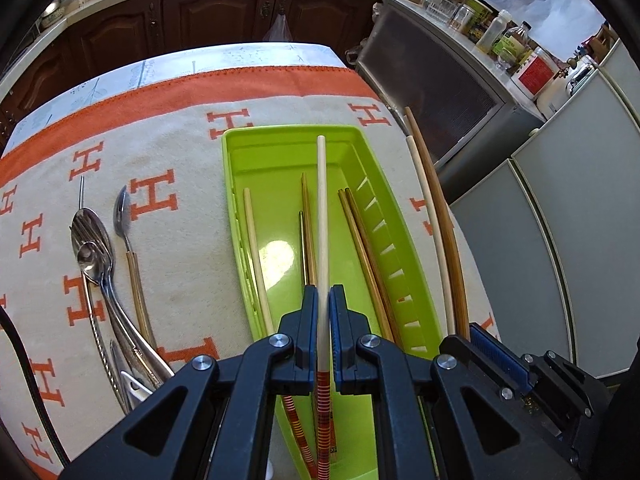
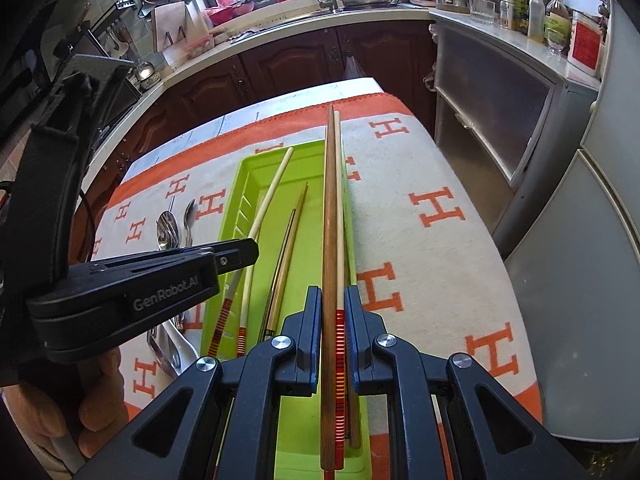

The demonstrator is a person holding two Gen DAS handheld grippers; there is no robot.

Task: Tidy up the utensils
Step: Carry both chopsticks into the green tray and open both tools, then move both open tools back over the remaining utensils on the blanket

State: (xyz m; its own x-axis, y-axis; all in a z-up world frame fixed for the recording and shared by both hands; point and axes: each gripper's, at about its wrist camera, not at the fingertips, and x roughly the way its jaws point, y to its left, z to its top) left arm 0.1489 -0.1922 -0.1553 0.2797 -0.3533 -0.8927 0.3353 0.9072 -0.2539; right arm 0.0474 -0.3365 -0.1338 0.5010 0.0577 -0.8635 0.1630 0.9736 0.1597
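Left gripper [image 1: 323, 296] jaws clamped on one white chopstick [image 1: 322, 216] over the green tray [image 1: 280, 152]. Right gripper [image 2: 333, 300] jaws grip a brown-and-white chopstick pair [image 2: 331, 208]. Spoons [image 1: 94, 256] lie left of the tray.

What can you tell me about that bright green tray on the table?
The green tray is a long, shallow, glossy plastic box, open-topped, with slots along both long walls. It lies flat on the orange-lettered cloth. Several chopsticks rest lengthwise inside: a pale one, a metal-looking one, brown wooden ones. Spoons lie apart on the cloth beside it. Neither hand-held gripper visibly touches it.
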